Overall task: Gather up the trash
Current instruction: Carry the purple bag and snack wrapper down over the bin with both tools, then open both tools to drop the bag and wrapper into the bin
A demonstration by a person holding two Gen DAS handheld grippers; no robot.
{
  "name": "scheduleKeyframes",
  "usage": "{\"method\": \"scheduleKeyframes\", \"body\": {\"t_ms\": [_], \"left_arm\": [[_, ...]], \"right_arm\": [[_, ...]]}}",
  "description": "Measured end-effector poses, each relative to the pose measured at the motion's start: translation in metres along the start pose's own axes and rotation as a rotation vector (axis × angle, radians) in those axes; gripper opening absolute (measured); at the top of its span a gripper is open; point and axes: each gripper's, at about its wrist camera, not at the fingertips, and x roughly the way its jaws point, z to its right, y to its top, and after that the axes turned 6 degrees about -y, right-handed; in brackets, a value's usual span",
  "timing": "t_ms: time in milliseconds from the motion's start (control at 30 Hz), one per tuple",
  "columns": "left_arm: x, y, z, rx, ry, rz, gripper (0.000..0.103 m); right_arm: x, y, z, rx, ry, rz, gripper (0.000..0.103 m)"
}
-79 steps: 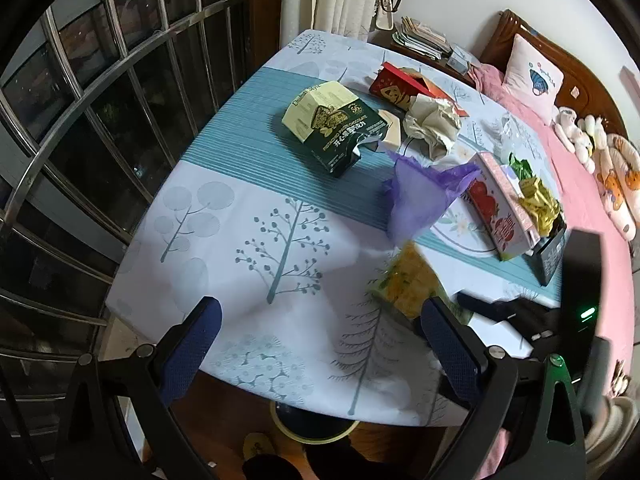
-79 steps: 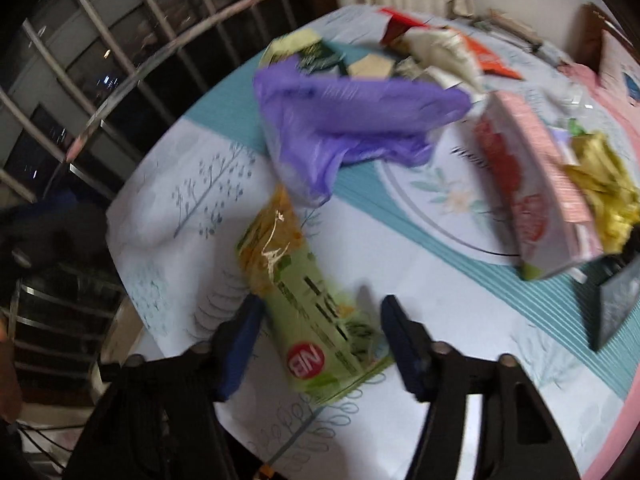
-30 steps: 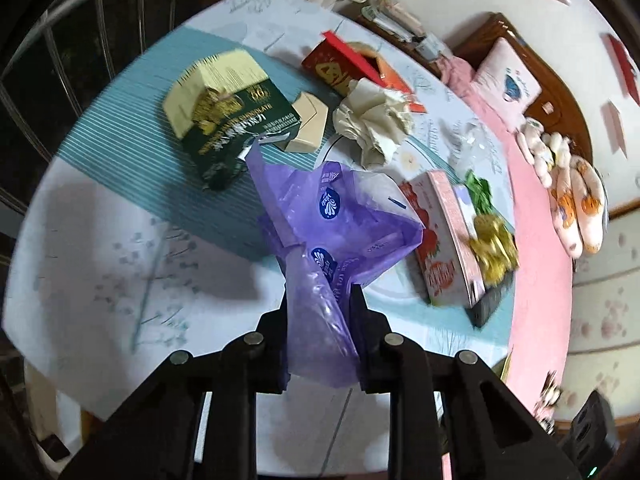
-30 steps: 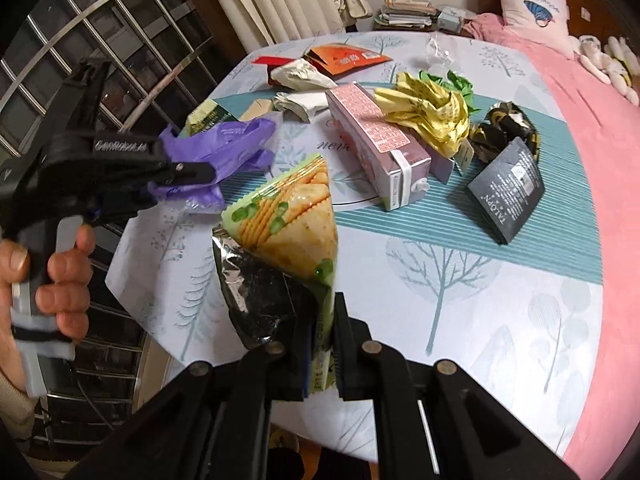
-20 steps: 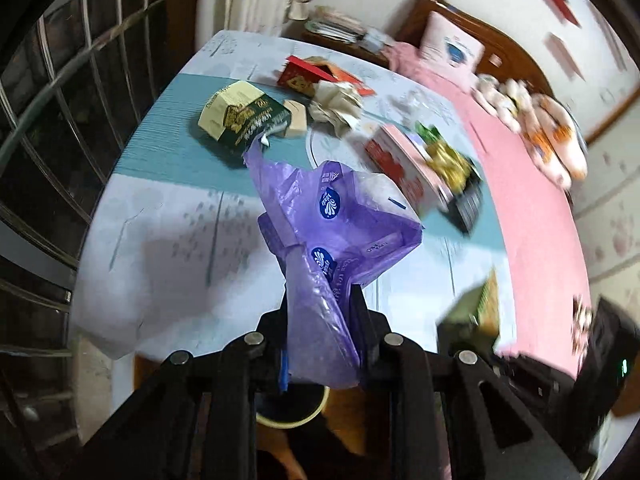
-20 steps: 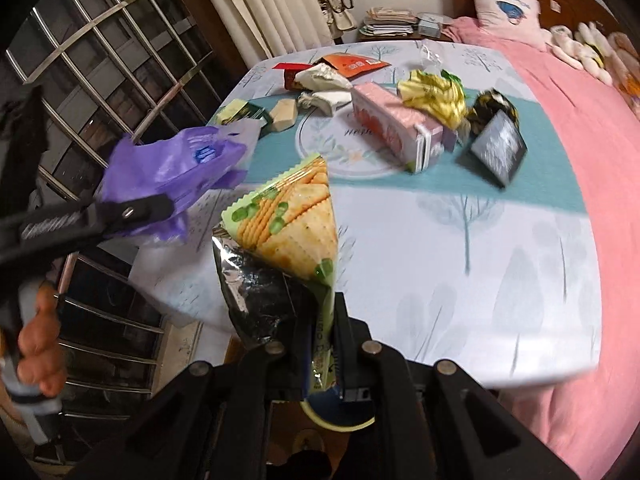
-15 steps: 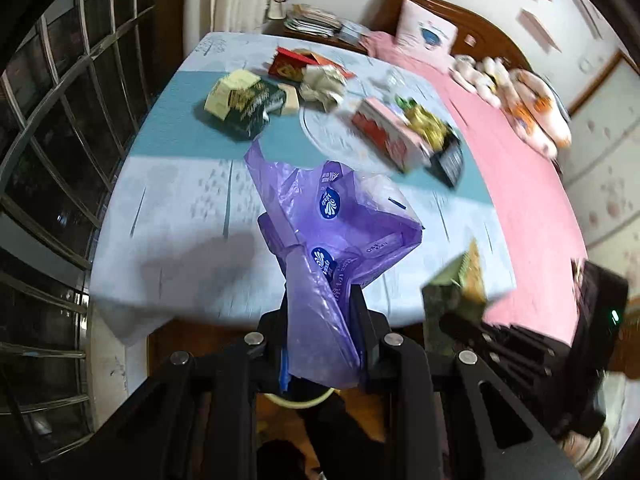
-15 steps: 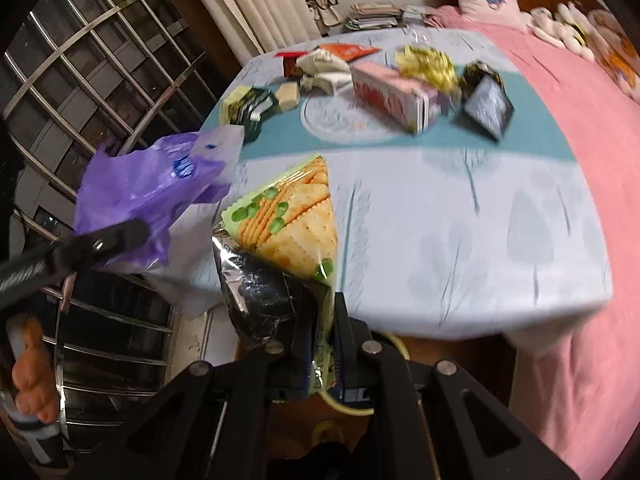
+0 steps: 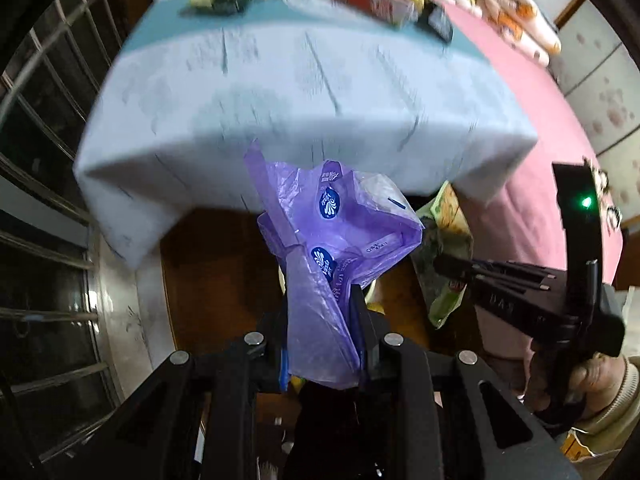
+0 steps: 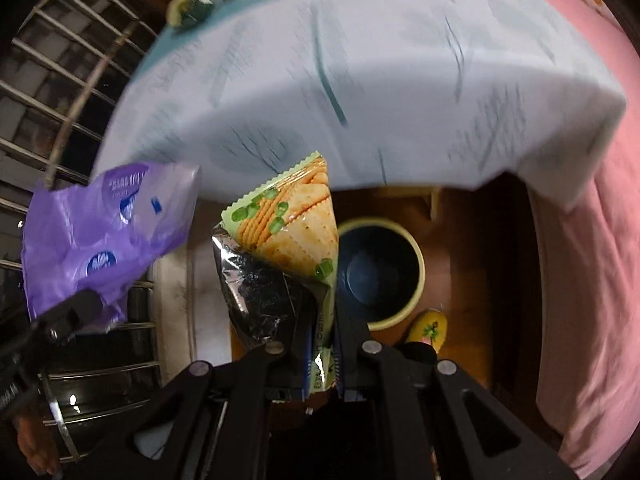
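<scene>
Bin (image 10: pixel 380 276) sits under the table (image 10: pixel 360 80); left gripper (image 9: pixel 322 336) pinches purple bag (image 9: pixel 336 248), right gripper (image 10: pixel 322 344) clamps cracker wrapper (image 10: pixel 288 232).

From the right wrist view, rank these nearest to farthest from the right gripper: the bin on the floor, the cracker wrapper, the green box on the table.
1. cracker wrapper: clamped in the right gripper.
2. bin: on the floor just beyond, slightly right, under the table edge.
3. green box: far upper left, on the table.
</scene>
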Motion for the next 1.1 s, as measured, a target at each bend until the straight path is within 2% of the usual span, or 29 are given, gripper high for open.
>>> {"method": "scheduleKeyframes", "body": {"t_ms": [167, 367, 567, 733, 833, 967, 1100], "left_arm": [[0.067, -0.015, -0.002, 0.004, 0.007, -0.097, 0.022], [0.150, -0.015, -0.003, 0.013, 0.022, -0.174, 0.022], [0.230, -0.010, -0.006, 0.000, 0.035, -0.195, 0.022], [0.295, -0.007, -0.011, -0.003, 0.052, -0.207, 0.024], [0.330, -0.007, -0.022, 0.002, 0.053, -0.216, 0.030], [0.363, -0.006, -0.028, 0.010, 0.049, -0.218, 0.053], [0.381, -0.010, -0.037, 0.000, 0.055, -0.227, 0.069]], "right_arm": [[0.045, -0.013, 0.025, 0.098, -0.032, -0.052, 0.008], [0.107, -0.019, 0.053, 0.183, -0.038, -0.108, 0.008], [0.185, -0.017, 0.071, 0.211, -0.076, -0.163, 0.009], [0.238, -0.005, 0.082, 0.218, -0.062, -0.179, 0.009], [0.268, -0.002, 0.092, 0.214, -0.051, -0.190, 0.009], [0.303, 0.009, 0.098, 0.192, -0.044, -0.217, 0.011], [0.325, 0.012, 0.102, 0.165, -0.052, -0.237, 0.043]]}}
